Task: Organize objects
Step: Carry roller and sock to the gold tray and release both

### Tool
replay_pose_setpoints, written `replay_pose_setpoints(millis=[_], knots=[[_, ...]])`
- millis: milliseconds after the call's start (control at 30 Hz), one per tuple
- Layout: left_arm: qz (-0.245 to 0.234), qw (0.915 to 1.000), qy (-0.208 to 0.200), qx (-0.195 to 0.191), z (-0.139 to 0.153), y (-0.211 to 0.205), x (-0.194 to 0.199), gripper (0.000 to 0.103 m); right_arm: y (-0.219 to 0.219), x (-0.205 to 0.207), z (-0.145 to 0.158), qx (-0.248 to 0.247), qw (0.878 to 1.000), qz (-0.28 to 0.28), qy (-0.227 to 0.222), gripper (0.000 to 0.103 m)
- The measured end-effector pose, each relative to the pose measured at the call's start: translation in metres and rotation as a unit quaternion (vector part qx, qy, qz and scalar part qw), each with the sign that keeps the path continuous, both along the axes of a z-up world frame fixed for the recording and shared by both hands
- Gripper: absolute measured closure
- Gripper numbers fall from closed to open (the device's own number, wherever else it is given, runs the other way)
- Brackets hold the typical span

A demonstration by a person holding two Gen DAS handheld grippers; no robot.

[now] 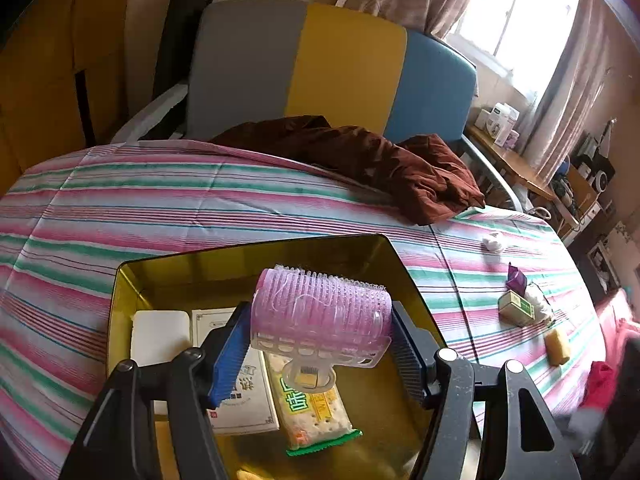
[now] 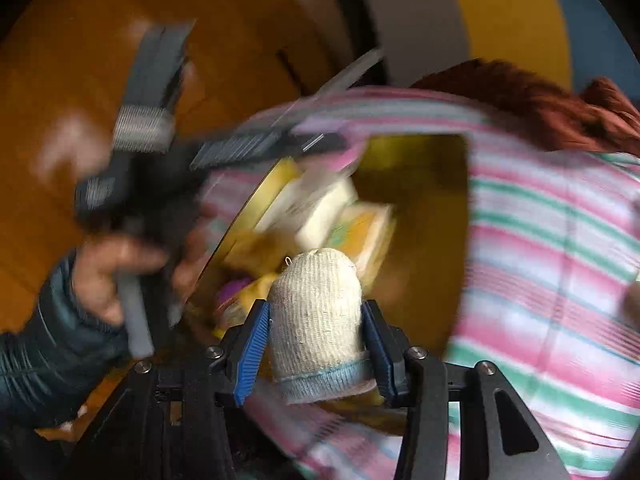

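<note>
The left gripper (image 1: 320, 348) clamps a pink hair roller (image 1: 322, 316) above the gold tin (image 1: 120, 280); the right gripper (image 2: 316, 344) grips a white sock (image 2: 316, 312), with a blurred view behind.

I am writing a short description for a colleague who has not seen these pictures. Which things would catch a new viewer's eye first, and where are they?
First, the pink hair roller, clamped in the left gripper above the open gold tin on the striped bedsheet. In the right wrist view, the right gripper grips a whitish knitted glove over the same tin. Behind, a dark red cloth lies crumpled by the grey, yellow and blue headboard.
</note>
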State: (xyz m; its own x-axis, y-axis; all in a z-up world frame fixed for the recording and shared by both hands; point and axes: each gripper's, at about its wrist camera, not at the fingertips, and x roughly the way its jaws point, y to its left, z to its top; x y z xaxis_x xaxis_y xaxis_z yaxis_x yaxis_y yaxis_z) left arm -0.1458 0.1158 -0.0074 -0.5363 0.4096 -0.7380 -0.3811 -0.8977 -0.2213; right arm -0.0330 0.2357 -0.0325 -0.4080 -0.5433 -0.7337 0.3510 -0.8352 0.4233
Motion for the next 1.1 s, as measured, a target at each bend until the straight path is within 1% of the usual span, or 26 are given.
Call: replay_pose_setpoints(millis=[67,133,200,300,400,600,700,733,933,1100], knots=[[-0.003,1.0,0.002,-0.002,0.002,0.001,0.0,0.036,-0.019,0.003,-0.01,0.016,1.0,0.013,-0.009,0.056],[-0.005,1.0,0.006,-0.003,0.003,0.001,0.0,0.036,-0.026,0.002,-0.013,0.018,1.0,0.011,-0.009,0.055],[-0.004,0.9999,0.01,-0.003,0.005,0.0,0.0,0.036,-0.029,0.001,-0.012,0.01,1.0,0.008,-0.012,0.055],[-0.002,0.9999,0.016,-0.002,0.008,0.001,-0.001,0.036,-0.031,0.001,-0.012,0.014,1.0,0.004,-0.011,0.055],[0.002,0.9997,0.023,-0.008,0.01,0.002,-0.002,0.036,-0.025,-0.001,-0.014,0.008,1.0,-0.007,-0.014,0.055],[0.015,0.999,0.039,-0.018,0.014,0.005,-0.003,0.035,-0.024,-0.004,-0.013,0.024,0.999,-0.031,-0.004,0.053],[0.022,0.9983,0.049,-0.022,0.016,0.005,-0.001,0.029,-0.024,-0.006,-0.012,0.027,0.999,-0.037,0.003,0.052],[0.024,0.9981,0.052,-0.023,0.017,0.005,0.0,0.028,-0.025,-0.006,-0.011,0.029,0.999,-0.037,0.004,0.05],[0.031,0.9976,0.054,-0.03,0.016,0.001,0.009,0.022,-0.032,-0.005,-0.016,0.023,0.999,-0.021,-0.005,0.05],[0.036,0.9968,0.061,-0.038,0.017,-0.004,0.02,0.02,-0.034,-0.003,-0.018,0.02,1.0,-0.014,-0.012,0.05]])
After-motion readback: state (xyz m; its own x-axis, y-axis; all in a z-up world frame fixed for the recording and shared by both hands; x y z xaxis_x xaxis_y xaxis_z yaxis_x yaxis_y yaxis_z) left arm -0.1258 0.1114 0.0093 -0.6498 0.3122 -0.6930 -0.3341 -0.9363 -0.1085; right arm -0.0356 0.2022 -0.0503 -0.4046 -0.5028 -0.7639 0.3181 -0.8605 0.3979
